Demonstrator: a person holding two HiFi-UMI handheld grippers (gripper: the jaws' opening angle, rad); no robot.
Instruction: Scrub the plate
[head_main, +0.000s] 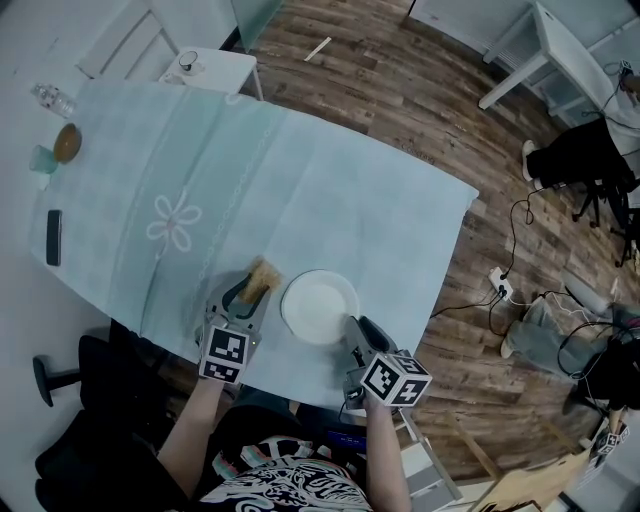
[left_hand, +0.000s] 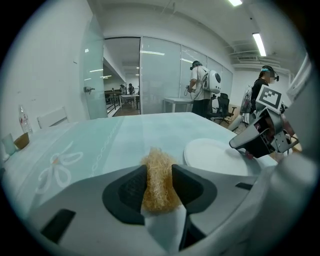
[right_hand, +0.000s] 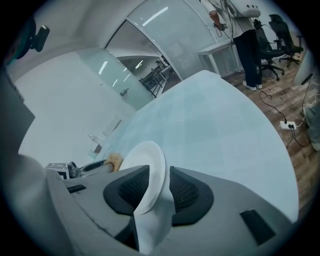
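**Grasp stage: scourer and plate between the jaws, scrubbing not begun**

Found left gripper (left_hand: 159, 174) with jaws parted and a straw-coloured scouring pad (head_main: 265, 272) standing between them. Appears to brush both pads; cannot confirm any squeeze from this angle. Found right gripper (right_hand: 159, 172) likewise open, astride the near rim of the white plate (head_main: 320, 305), with a gap showing on one side. Located plate lying flat on the cloth-covered worktop (head_main: 330, 200), near its front edge, just right of the scourer.

Recommended: close left on the scourer's middle, leaving a good tuft proud of the jaws. Clamp right on the rim squarely and hold the plate down. Then scrub in small circles with light pressure, to avoid dragging the cloth.
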